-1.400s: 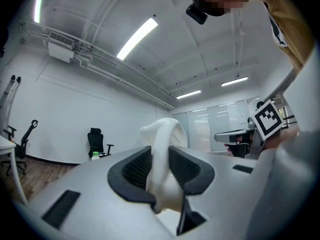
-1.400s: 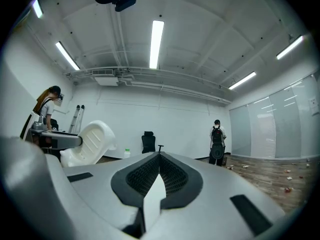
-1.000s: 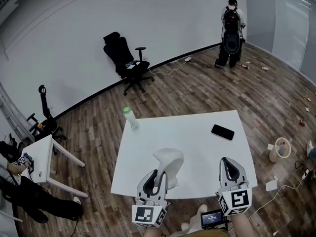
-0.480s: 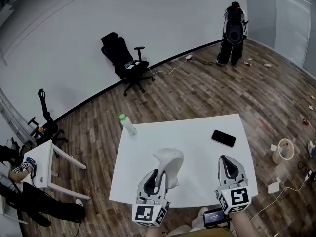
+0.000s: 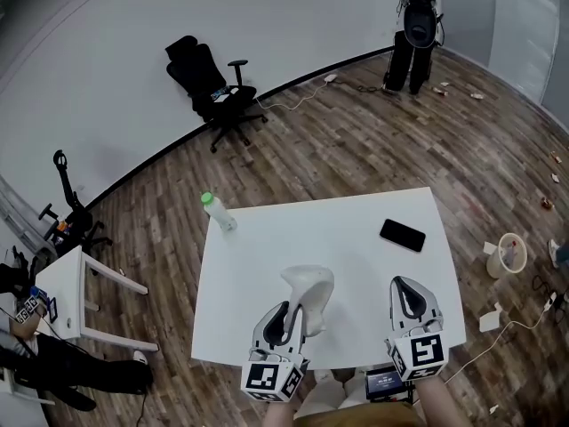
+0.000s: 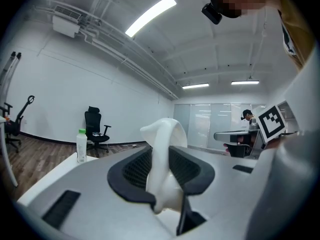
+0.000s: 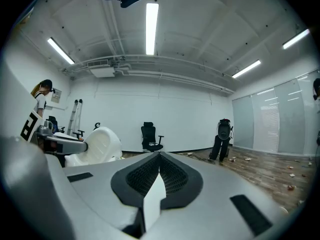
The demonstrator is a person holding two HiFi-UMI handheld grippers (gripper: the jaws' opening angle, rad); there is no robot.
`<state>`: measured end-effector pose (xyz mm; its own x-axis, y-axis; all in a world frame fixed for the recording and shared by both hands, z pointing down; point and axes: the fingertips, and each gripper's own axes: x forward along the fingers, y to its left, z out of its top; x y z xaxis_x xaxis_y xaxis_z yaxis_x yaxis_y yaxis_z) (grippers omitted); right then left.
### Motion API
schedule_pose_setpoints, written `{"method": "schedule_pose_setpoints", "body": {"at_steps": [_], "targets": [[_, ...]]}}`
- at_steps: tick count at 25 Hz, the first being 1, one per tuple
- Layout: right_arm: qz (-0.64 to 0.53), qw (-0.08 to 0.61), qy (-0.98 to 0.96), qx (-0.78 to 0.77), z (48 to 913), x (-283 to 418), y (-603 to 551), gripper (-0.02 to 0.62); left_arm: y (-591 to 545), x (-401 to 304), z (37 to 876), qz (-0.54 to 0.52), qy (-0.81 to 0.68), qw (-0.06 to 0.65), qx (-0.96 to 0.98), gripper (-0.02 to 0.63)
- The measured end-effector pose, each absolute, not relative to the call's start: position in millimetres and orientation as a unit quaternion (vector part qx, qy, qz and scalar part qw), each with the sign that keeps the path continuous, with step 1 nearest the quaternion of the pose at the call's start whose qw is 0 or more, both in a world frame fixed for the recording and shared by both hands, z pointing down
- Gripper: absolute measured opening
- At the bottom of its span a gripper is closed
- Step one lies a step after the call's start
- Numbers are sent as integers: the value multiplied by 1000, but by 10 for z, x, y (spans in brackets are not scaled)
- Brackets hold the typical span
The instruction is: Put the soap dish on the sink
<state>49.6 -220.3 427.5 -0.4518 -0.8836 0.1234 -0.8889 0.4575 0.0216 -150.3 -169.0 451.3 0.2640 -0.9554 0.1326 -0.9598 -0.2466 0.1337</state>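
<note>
The soap dish (image 5: 308,290) is a white curved plastic piece held over the near edge of the white table (image 5: 267,238). My left gripper (image 5: 290,312) is shut on its lower part, and the dish rises between the black pads in the left gripper view (image 6: 162,154). My right gripper (image 5: 411,295) hovers over the table's near right corner, shut with nothing in it; its fingertips meet in the right gripper view (image 7: 159,156), where the soap dish (image 7: 100,144) shows at the left. No sink is in view.
A clear bottle with a green cap (image 5: 216,212) stands at the table's far left corner and a black phone (image 5: 402,235) lies at the right. A black office chair (image 5: 209,83) and a person (image 5: 411,34) are by the far wall. A small white table (image 5: 62,292) stands at left.
Both grippers keep their hold and place over the table's near edge. The head view has shifted slightly, and the person by the far wall has moved a little.
</note>
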Motion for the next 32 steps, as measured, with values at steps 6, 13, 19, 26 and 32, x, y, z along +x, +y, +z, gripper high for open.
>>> {"method": "schedule_pose_setpoints", "body": {"at_steps": [6,13,19,26,32], "targets": [[36,87,-849,520,4514,356,-2259,9,-1803,-1587,4825,13,-595,135,792,115],[53,106,-847,518,4703,233,-2297,9,-1853,-1623,5071,22,-587,164,792,115],[68,118,-849,510,4861,137,-2282,9,-1821,-1677,5333,15,-587,210,782,115],[93,134,-847,506,5099,152,-2201,9,-1782,-1715,5553,5,-587,253,769,115],[116,139,-850,494,5244,65,-2075,9,-1717,-1661,5706,14,-580,269,769,114]]}}
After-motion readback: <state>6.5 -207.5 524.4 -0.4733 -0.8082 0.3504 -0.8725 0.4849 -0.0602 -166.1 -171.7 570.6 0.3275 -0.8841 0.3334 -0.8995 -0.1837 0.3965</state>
